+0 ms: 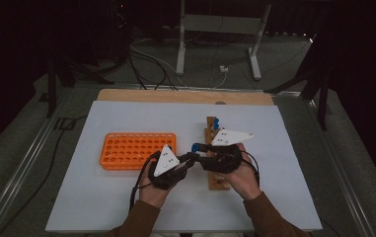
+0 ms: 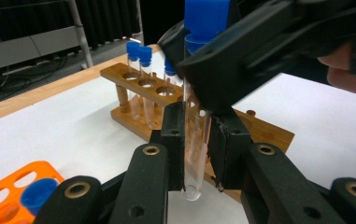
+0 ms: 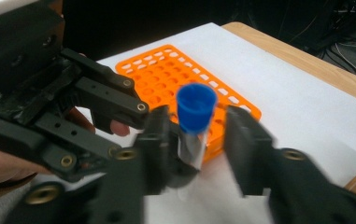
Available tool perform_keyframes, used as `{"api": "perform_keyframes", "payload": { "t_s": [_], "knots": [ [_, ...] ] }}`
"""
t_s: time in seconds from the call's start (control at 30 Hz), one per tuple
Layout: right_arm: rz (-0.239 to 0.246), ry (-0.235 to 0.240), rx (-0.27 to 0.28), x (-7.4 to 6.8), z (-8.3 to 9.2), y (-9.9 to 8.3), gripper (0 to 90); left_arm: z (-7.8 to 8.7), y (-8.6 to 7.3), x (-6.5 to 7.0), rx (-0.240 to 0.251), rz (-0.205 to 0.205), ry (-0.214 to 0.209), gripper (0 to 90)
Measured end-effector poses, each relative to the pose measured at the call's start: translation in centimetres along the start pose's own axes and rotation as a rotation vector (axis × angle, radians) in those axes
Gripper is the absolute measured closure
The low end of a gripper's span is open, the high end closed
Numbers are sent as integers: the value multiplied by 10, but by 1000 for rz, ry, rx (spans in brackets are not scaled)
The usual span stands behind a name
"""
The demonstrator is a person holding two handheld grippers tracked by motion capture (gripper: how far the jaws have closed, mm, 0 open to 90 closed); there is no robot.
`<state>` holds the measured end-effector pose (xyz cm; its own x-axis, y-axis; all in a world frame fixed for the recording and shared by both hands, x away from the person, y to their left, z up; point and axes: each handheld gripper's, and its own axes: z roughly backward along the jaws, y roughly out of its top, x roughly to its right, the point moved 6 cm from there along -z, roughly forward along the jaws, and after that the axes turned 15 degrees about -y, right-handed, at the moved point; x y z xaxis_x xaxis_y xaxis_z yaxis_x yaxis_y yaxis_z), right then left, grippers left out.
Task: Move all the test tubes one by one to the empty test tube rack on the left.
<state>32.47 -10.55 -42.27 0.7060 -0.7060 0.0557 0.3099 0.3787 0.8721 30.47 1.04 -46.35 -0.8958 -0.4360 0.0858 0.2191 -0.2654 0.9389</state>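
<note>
Left claw (image 2: 196,154) clamps the blue-capped test tube (image 2: 195,135); right claw (image 3: 199,140) stands apart around it.

Left hand-held gripper (image 2: 198,154) clamped, right (image 3: 199,140) parted

Dim room, dark curtains or walls all around. White sheet (image 1: 126,197) covers a light wooden table top (image 1: 175,96), wood showing along the far edge. Grey carpet floor (image 1: 22,148) on both sides. Metal rails (image 1: 22,163) run along the table's left and right. Beyond the table a grey metal frame (image 1: 220,29) with two legs, black and white cables (image 1: 146,64) loose on the floor, a white plug (image 1: 223,69). Dark stands (image 1: 319,74) left and right.
</note>
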Motion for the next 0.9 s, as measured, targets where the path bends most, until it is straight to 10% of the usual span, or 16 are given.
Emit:
{"api": "perform_keyframes", "payload": {
  "t_s": [0.43,0.9],
  "knots": [
    [-44,-100,28,26,15,-8,164,23,-3,-12,41,38,35,782],
    [-90,-164,18,51,24,-28,0,48,-14,-31,70,85,82,781]
  ]
}}
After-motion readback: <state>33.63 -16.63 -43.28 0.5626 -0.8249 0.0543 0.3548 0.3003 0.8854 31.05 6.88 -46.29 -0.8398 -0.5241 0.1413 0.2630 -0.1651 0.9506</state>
